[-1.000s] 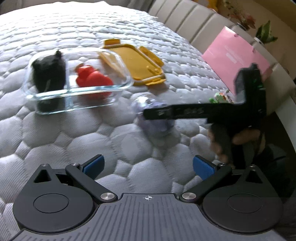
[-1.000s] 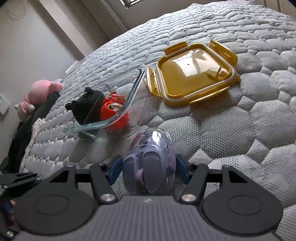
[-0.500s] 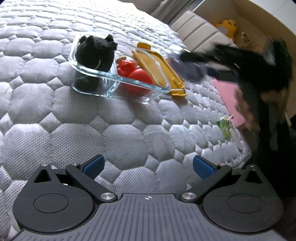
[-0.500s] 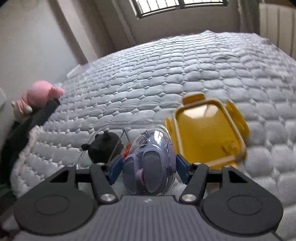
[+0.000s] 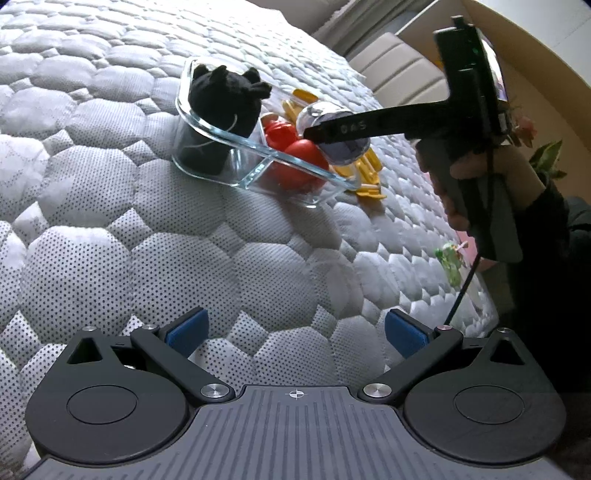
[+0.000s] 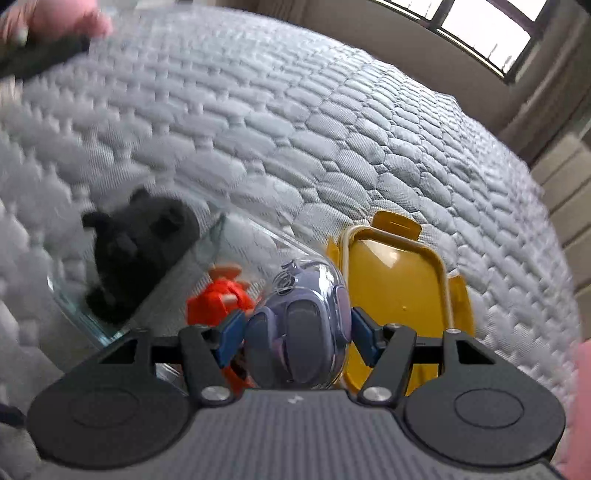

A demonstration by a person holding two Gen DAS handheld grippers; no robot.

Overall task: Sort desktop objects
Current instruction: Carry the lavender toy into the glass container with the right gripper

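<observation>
My right gripper (image 6: 295,338) is shut on a purple toy in a clear capsule (image 6: 297,332). It hangs over the red-toy end of a glass container (image 5: 258,155). From the left wrist view the capsule (image 5: 332,129) floats just above the container's far rim, with the right gripper (image 5: 334,134) clamped on it. A black plush toy (image 5: 225,99) and a red toy (image 5: 295,162) lie inside the container. The yellow lid (image 6: 399,291) rests on the quilt beside it. My left gripper (image 5: 293,330) stands open over bare quilt, well short of the container.
Everything sits on a grey quilted mattress (image 5: 110,221). A small green toy (image 5: 450,258) lies near the mattress's right edge. A hand (image 5: 480,184) grips the right tool. A padded headboard (image 5: 402,74) and a pink plush (image 6: 55,14) border the bed.
The right gripper lifted the capsule off the quilt and carried it over the glass container, rolling as it went. The left gripper swung left and sank a little, still open.
</observation>
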